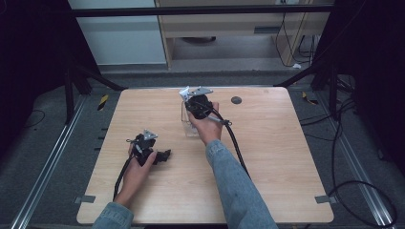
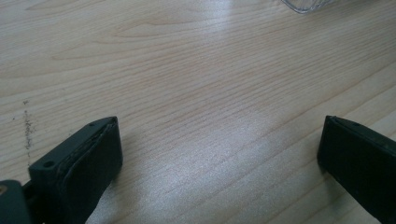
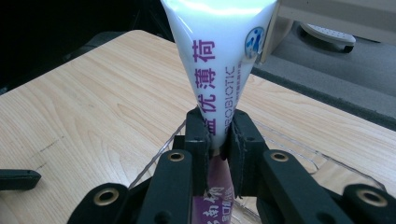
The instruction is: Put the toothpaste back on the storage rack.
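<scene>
Right tool (image 3: 216,140) was clamped on a white tube (image 3: 219,51) with purple Chinese characters and the word "PROBIOTIC" printed on it. Its two black jaws pressed the tube at its narrow part, and the tube widened upward, away from the jaws. Under the jaws there was a clear plastic container (image 3: 299,154) standing on the tabletop (image 3: 93,107); the lower end of the tube seemed to point into it, but I cannot tell if it touched the bottom. In the high view the right tool (image 1: 197,102) was held over the clear container (image 1: 190,125), near the far middle of the tabletop. The left tool (image 1: 165,155) lay low on the wood, well apart from the container, and its jaws stood wide apart with nothing between them. A small dark round spot (image 1: 236,100) was on the tabletop, to the right of the right tool.
</scene>
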A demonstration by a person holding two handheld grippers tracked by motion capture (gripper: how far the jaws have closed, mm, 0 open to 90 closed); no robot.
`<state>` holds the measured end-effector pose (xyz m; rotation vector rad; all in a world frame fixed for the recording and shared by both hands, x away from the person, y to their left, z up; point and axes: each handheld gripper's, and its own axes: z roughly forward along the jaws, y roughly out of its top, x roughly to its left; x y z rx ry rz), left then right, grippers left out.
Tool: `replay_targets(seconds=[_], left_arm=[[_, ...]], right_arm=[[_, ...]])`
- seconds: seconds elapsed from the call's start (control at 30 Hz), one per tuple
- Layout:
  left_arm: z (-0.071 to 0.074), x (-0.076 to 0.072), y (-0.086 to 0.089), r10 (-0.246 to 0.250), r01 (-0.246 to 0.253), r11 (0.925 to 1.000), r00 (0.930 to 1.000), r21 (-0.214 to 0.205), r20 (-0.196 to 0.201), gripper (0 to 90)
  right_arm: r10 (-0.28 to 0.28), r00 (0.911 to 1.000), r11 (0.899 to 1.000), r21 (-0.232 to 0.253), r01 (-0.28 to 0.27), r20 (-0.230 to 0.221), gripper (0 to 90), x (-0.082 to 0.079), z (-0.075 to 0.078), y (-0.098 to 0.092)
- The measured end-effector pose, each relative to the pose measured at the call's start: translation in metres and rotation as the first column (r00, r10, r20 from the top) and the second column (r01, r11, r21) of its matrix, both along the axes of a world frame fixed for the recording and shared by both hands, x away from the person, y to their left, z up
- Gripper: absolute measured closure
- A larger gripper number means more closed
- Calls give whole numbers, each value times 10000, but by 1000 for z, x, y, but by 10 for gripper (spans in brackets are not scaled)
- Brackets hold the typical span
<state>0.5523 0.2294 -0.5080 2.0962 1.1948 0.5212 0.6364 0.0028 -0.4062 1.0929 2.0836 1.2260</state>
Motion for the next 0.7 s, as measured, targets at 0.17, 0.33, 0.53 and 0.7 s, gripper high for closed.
replay_targets(seconds=[0.17, 0.33, 0.53, 0.7], left_arm=[[0, 0, 0, -1, 1, 10000, 10000, 1, 0, 0], [0, 0, 0, 0, 0, 10000, 10000, 3, 0, 0], [0, 0, 0, 16, -16, 10000, 10000, -21, 10, 0], [0, 0, 0, -1, 1, 10000, 10000, 4, 0, 0]], right_arm=[[25, 10000, 10000, -62, -25, -30, 790, 3, 0, 3], [30, 10000, 10000, -76, -30, -64, 789, 7, -1, 5], [-4, 9999, 10000, -53, 4, -116, 788, 9, -1, 7], [-7, 9999, 10000, -35, 6, -143, 787, 10, -1, 8]])
